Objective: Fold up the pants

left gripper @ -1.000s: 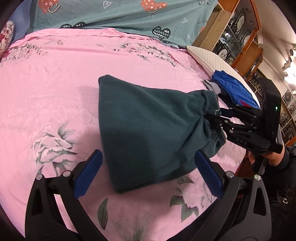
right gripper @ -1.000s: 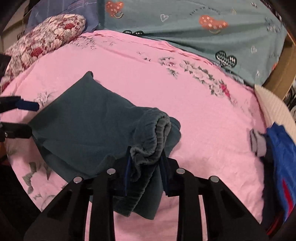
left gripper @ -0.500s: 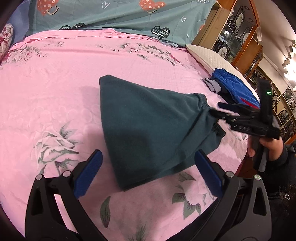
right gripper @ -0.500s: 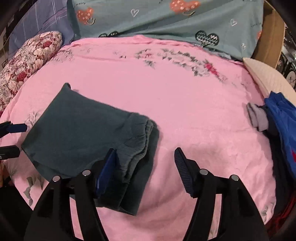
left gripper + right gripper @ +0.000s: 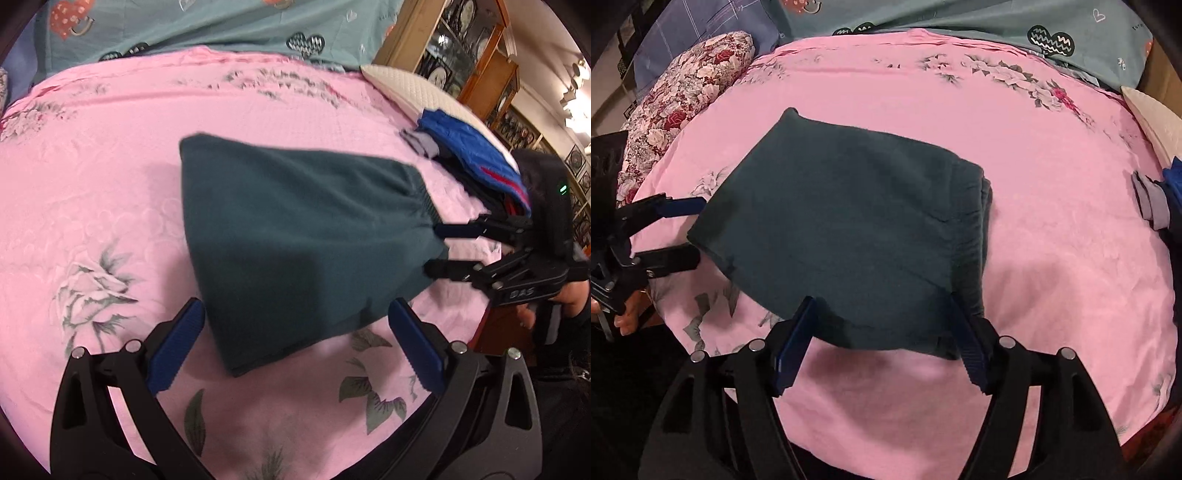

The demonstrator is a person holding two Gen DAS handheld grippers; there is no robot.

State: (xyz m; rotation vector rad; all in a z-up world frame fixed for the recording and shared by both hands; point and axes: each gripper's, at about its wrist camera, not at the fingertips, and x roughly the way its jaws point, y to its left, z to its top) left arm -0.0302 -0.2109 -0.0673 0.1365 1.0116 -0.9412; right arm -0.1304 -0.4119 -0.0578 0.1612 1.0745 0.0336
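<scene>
The pants (image 5: 303, 236) lie on the pink bed sheet (image 5: 110, 177) as a compact dark green bundle, doubled over at least once, with the elastic waistband (image 5: 971, 221) stacked on the side nearest the blue clothes (image 5: 476, 155). My right gripper (image 5: 882, 336) has just been opening; its jaws stand wide apart with the near edge of the pants between them, and the pads press on nothing, so the cloth rests free on the sheet. My left gripper (image 5: 295, 343) is also spread wide, straddling the corner of the pants farthest from the waistband without pinching it. I judge the main folds done: the legs appear tucked in, and the outline is a rough trapezoid, not yet a neat rectangle. What seems left is tidying, since the waistband side looks bunched and thick and the layers beside it do not line up. One more fold or a smoothing pass may follow, but I cannot tell which.
</scene>
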